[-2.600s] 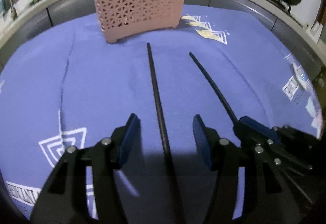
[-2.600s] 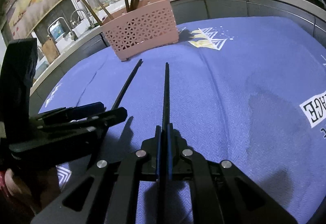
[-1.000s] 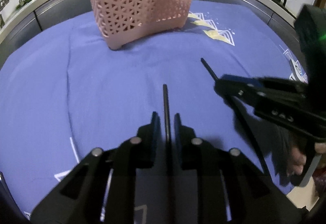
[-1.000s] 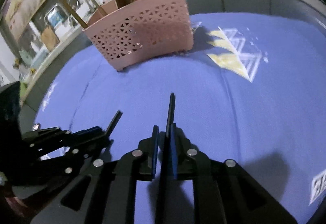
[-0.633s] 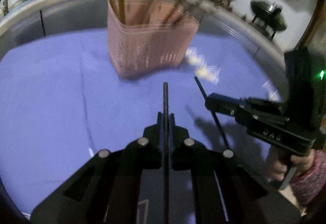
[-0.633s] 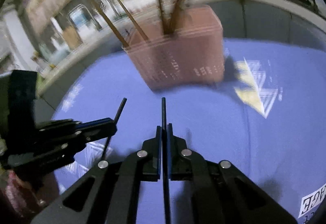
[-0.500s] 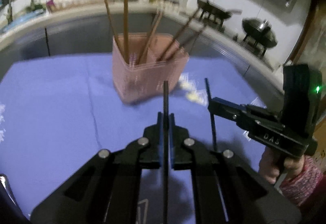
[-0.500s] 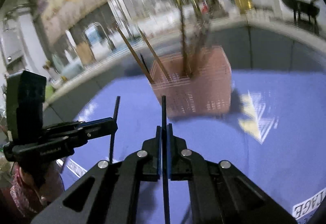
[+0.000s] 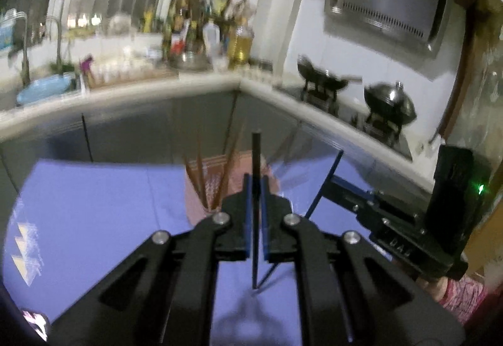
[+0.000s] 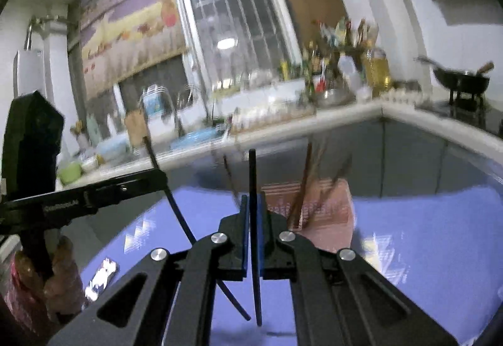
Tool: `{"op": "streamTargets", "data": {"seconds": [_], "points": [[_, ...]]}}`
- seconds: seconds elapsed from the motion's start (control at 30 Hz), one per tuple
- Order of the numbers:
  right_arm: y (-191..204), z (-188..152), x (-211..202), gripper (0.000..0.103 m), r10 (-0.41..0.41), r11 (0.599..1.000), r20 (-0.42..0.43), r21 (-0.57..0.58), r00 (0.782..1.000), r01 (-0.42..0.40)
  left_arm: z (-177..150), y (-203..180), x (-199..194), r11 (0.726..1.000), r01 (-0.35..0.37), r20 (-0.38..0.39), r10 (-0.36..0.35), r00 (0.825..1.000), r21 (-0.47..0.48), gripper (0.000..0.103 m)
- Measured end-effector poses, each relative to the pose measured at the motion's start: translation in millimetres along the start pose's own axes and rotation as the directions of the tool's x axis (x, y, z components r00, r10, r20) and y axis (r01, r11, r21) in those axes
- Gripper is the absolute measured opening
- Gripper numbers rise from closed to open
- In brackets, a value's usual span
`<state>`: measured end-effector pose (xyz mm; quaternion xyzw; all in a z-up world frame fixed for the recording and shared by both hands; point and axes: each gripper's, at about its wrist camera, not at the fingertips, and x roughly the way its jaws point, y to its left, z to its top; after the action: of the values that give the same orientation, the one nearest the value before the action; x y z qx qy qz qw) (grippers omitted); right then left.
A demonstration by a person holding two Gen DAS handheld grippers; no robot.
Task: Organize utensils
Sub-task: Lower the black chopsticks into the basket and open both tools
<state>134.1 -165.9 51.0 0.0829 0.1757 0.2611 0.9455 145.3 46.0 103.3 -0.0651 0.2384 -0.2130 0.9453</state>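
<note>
My left gripper [image 9: 255, 185] is shut on a black chopstick [image 9: 256, 154] and holds it upright, lifted off the blue cloth [image 9: 94, 204]. My right gripper [image 10: 252, 204] is shut on a second black chopstick [image 10: 252, 170], also upright. Each gripper shows in the other's view: the right one [image 9: 333, 181] with its chopstick [image 9: 327, 185], the left one [image 10: 157, 178] with its chopstick [image 10: 176, 207]. The lower tips of the two chopsticks nearly meet. The pink perforated basket [image 9: 195, 198] with several brown chopsticks [image 9: 199, 170] stands just beyond the fingers; it also shows in the right wrist view [image 10: 327, 214].
A kitchen counter [image 9: 125, 91] with bottles, a sink and a blue bowl runs behind the table. Woks [image 9: 389, 101] sit on a stove at the right. White and yellow triangle prints [image 9: 25, 251] mark the cloth.
Both grippers have tilted up and risen, lifting their chopsticks from lying on the cloth to upright. The basket has dropped low in both views. The left gripper closed on its chopstick earlier.
</note>
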Motion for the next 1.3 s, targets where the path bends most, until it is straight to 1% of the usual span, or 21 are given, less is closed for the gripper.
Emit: {"op": "streamTargets", "data": {"seconds": [0.1,0.2,0.27,0.33,0.4,0.5,0.53,0.63,0.67,0.7,0.77,0.8,0.83,0.9,0.97,1.0,1.07,1.1,1.17,1.23,1.3], "points": [[2,34,12,0.005,-0.030,1.000,0.081,-0.005,0.996,0.030,41,-1,1,0.999,-0.033,0.064,0.032,0.997,0.010,0.005],[6,61,28,0.005,-0.061,0.997,0.143,-0.027,0.988,0.065,70,0,9,0.996,-0.083,0.117,0.080,0.990,0.015,0.005],[8,72,42,0.005,-0.085,0.995,0.175,-0.046,0.981,0.094,81,1,18,0.994,-0.105,0.138,0.101,0.985,0.018,0.005],[8,75,57,0.005,-0.101,0.991,0.184,-0.071,0.978,0.115,84,3,32,0.991,-0.130,0.135,0.125,0.983,0.032,0.005],[5,68,75,0.005,-0.112,0.988,0.159,-0.087,0.981,0.127,79,6,50,0.989,-0.145,0.107,0.140,0.984,0.040,0.005],[-2,48,93,0.005,-0.120,0.987,0.105,-0.094,0.987,0.130,55,16,83,0.984,-0.168,0.046,0.166,0.985,0.051,0.005],[-5,39,100,0.005,-0.120,0.987,0.077,-0.097,0.990,0.127,47,19,90,0.984,-0.173,0.030,0.171,0.985,0.053,0.005],[-10,14,116,0.006,-0.102,0.991,-0.029,-0.094,0.994,0.099,20,28,118,0.981,-0.187,-0.071,0.190,0.979,0.050,0.005],[-12,11,120,0.006,-0.096,0.992,-0.060,-0.086,0.994,0.090,14,29,121,0.981,-0.189,-0.084,0.193,0.978,0.047,0.005],[-13,10,119,0.006,-0.089,0.994,-0.076,-0.074,0.993,0.083,12,30,120,0.981,-0.192,-0.090,0.195,0.977,0.037,0.005],[-10,11,109,0.009,-0.074,0.996,-0.062,-0.050,0.995,0.071,14,31,108,0.982,-0.189,-0.065,0.189,0.980,0.017,0.005],[-9,15,102,0.017,-0.069,0.997,-0.044,-0.038,0.997,0.067,19,30,95,0.983,-0.182,-0.030,0.182,0.983,0.003,0.005],[-7,20,91,0.031,-0.063,0.998,-0.015,-0.026,0.998,0.062,22,29,85,0.984,-0.179,-0.004,0.179,0.984,-0.005,0.005],[-3,27,66,0.046,-0.055,0.998,0.050,-0.011,0.997,0.055,29,25,58,0.985,-0.171,0.062,0.172,0.983,-0.022,0.009],[1,30,45,0.047,-0.049,0.999,0.102,-0.004,0.994,0.049,32,20,24,0.988,-0.149,0.142,0.153,0.978,-0.042,0.018],[4,28,31,0.047,-0.042,0.999,0.123,0.000,0.992,0.042,30,17,8,0.989,-0.139,0.175,0.144,0.974,-0.044,0.020],[7,18,9,0.047,-0.045,0.999,0.147,0.014,0.988,0.043,23,11,-14,0.991,-0.128,0.208,0.134,0.969,-0.044,0.030],[7,11,1,0.047,-0.048,0.999,0.151,0.024,0.987,0.045,13,9,-25,0.991,-0.125,0.218,0.132,0.967,-0.042,0.033],[7,-13,-13,0.047,-0.066,0.997,0.129,0.052,0.989,0.059,-7,4,-35,0.990,-0.135,0.204,0.139,0.969,-0.035,0.039],[6,-40,-20,0.048,-0.094,0.993,0.079,0.078,0.993,0.087,-33,1,-38,0.990,-0.135,0.169,0.138,0.976,-0.031,0.041],[3,-72,-23,0.048,-0.121,0.985,-0.002,0.124,0.993,0.121,-68,-2,-32,0.987,-0.159,0.103,0.161,0.982,-0.024,0.042]]}}
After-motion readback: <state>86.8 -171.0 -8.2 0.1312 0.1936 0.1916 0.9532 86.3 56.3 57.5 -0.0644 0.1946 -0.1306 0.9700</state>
